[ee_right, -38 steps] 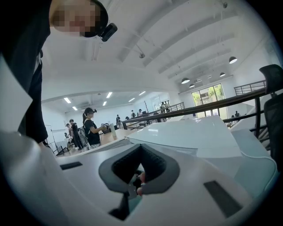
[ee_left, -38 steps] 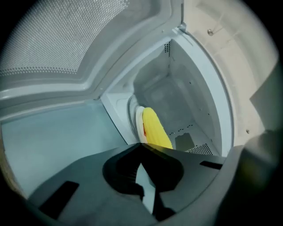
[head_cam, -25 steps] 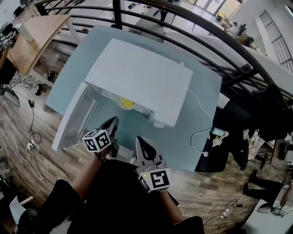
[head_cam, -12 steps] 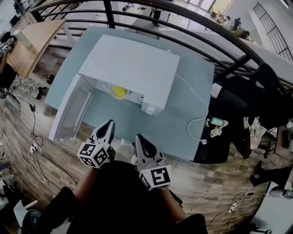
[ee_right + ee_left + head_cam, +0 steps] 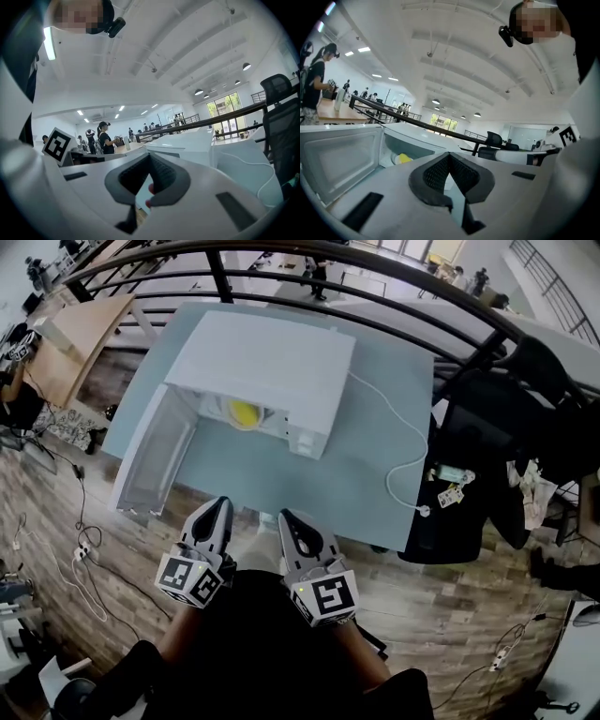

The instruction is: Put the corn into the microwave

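The yellow corn (image 5: 244,413) lies inside the white microwave (image 5: 272,357), whose door (image 5: 155,460) hangs open to the left. In the left gripper view the corn (image 5: 404,158) shows in the cavity beyond the open door (image 5: 337,159). My left gripper (image 5: 220,505) is shut and empty, pulled back off the table's front edge. Beside it my right gripper (image 5: 286,518) is also drawn back, its jaws together with nothing in them. The closed tips show in each gripper view, left (image 5: 449,155) and right (image 5: 150,157). Both point roughly level toward the microwave (image 5: 187,143).
The microwave stands on a blue-grey table (image 5: 375,456); its white cable (image 5: 403,460) trails off the right edge. A black railing (image 5: 375,268) runs behind, a wooden desk (image 5: 75,324) is at far left, and dark chairs and clothing (image 5: 525,399) sit right.
Both grippers have drawn back from the microwave's opening to beyond the table's front edge, the left one rising and rolling. The corn stays inside the microwave.
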Action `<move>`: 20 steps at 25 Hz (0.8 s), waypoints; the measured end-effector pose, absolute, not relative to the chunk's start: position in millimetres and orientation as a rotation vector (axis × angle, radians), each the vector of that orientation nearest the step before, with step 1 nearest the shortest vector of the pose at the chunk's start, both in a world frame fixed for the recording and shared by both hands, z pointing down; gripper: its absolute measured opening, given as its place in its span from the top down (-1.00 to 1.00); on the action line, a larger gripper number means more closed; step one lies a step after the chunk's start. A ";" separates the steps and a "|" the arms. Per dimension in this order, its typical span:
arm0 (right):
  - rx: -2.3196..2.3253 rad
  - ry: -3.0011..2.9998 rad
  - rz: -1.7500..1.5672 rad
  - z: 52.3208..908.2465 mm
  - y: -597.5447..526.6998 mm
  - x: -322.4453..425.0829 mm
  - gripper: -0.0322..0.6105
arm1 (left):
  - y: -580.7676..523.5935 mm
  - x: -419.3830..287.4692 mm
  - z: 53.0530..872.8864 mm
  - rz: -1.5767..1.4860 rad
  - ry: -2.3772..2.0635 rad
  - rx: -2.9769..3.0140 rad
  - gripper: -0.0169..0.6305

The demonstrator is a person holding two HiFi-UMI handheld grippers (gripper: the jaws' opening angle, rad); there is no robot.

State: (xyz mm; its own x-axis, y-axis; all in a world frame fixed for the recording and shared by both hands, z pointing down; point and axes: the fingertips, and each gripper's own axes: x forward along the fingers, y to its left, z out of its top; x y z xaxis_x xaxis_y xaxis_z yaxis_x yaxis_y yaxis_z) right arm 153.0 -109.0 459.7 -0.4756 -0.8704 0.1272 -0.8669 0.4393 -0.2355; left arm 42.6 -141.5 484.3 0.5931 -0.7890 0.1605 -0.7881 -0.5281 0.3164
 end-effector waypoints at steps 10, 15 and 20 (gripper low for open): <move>-1.557 2.666 -0.340 446.1 -84.6 150.3 0.88 | -101.2 42.5 469.9 -0.028 -1.321 2.500 0.94; -1.556 2.657 -0.340 444.7 -80.9 153.3 0.88 | -93.5 32.9 466.9 -0.035 -1.373 2.490 0.94; -1.561 2.648 -0.340 445.0 -75.6 156.4 0.88 | -87.8 30.7 470.3 -0.034 -1.380 2.469 0.94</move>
State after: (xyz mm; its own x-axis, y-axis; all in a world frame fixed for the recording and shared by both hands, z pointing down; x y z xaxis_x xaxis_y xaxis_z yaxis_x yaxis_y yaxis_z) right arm 156.4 -75.6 445.0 -0.4896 -0.8692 0.0693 -0.8584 0.4666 -0.2129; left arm 30.7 -87.8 470.3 0.5354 -0.8345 0.1299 -0.8272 -0.4871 0.2803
